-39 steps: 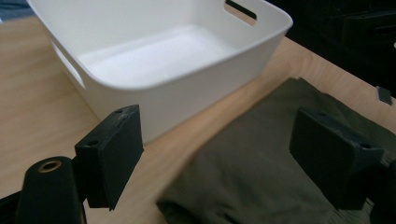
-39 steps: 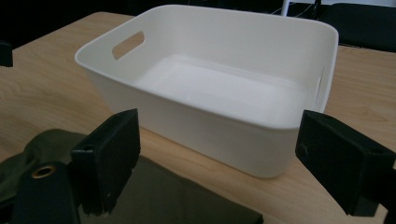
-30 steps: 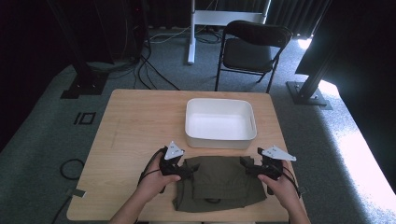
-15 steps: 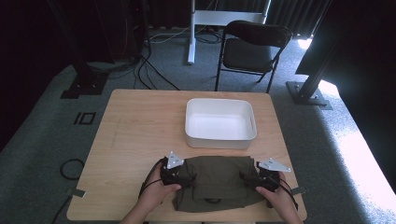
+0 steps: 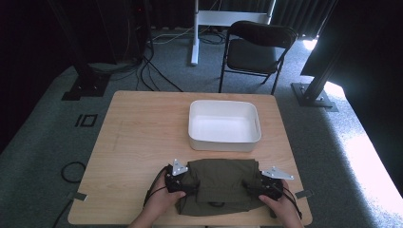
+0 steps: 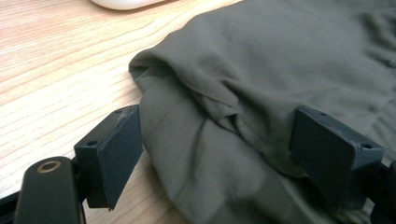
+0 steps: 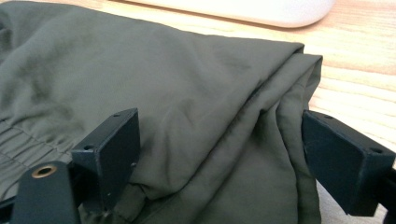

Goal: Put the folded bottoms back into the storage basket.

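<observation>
Grey carpet runs under the wooden table (image 5: pixel 142 137), with a black folding chair (image 5: pixel 259 50) behind the far edge and cables trailing across the floor near a dark stand at the far left. On the table I have a white rectangular tub (image 5: pixel 224 124) sitting right of centre, toward the far side. Just on my side of it lies a folded olive-green garment (image 5: pixel 219 187), close to the near edge; an elastic-gathered band shows along its near part.

My left gripper (image 5: pixel 184 184) sits at the garment's left edge and my right gripper (image 5: pixel 255 188) at its right edge, each with a grey three-cornered plate on top and a hand behind it coming in from the bottom.

In the left gripper view, the jaws stand wide apart with the bunched left edge of the garment (image 6: pixel 261 93) lying between them; the cloth brushes the left-hand jaw and runs up against the other, but nothing is pinched. The tub's rim (image 6: pixel 126 3) shows beyond, at the top.

In the right gripper view, the jaws are equally spread, straddling the layered right-hand fold of the garment (image 7: pixel 187 93). Bare wood lies beside the outer jaw, and the tub's wall (image 7: pixel 243 11) crosses the top.
</observation>
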